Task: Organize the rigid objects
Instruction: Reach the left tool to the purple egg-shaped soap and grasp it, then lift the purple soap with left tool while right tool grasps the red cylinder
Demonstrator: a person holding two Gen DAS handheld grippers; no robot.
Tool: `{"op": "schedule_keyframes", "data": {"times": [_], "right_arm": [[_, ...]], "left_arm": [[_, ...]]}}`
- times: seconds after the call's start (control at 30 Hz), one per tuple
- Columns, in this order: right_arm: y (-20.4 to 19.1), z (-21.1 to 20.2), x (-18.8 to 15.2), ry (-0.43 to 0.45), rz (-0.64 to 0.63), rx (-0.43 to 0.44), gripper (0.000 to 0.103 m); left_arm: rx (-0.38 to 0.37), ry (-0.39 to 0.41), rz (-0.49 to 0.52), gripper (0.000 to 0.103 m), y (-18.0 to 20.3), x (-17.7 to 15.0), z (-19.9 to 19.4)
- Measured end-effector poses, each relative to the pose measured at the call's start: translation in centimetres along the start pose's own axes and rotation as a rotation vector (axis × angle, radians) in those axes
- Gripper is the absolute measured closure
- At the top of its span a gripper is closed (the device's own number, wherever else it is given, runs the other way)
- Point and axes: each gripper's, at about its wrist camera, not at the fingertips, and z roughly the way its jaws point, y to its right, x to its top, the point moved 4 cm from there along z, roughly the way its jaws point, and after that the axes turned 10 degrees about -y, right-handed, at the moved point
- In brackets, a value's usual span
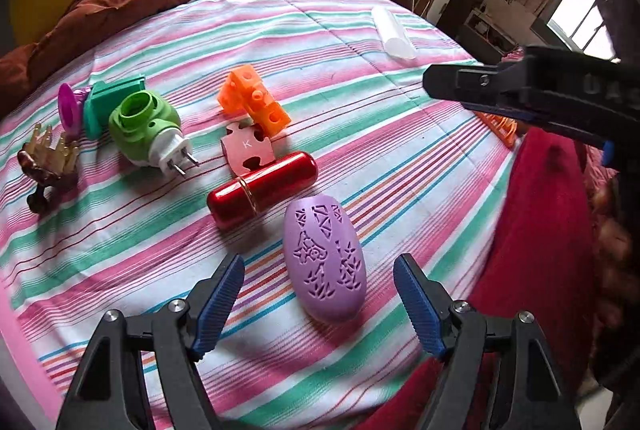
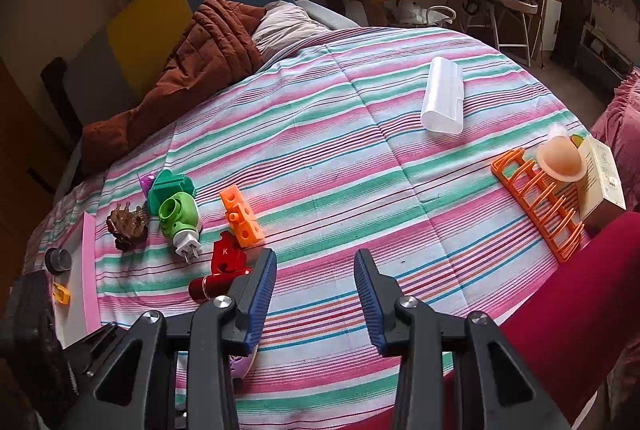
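The left gripper (image 1: 319,300) is held apart around the purple oval case (image 1: 325,262), seemingly untouched; the right gripper (image 2: 315,290) is held apart, empty, above the striped bedspread (image 2: 360,134).

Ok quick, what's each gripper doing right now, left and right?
Left gripper: open, holding nothing, purple oval case between its fingers.
Right gripper: open, empty.
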Motion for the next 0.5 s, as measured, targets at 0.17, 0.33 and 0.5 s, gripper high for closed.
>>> {"op": "schedule_keyframes", "data": {"times": [0.17, 0.33, 0.5], "right_arm": [[-0.6, 0.7, -0.1, -0.031, -0.026, -0.018, 0.063], [-2.0, 1.6, 0.1, -0.083, -0.065, -0.031, 0.062], [-5.1, 3.0, 0.0, -0.164, -0.114, 0.028, 0.044]], "left_arm": [[-0.014, 0.012, -0.016, 0.059, -1.5, -1.1, 0.5], [-0.021, 0.055, -0.063, 0.059, -4.3, -4.0, -1.3], [0.004, 0.076, -0.074, 0.059, -5.6, -7.1, -2.6]]}}
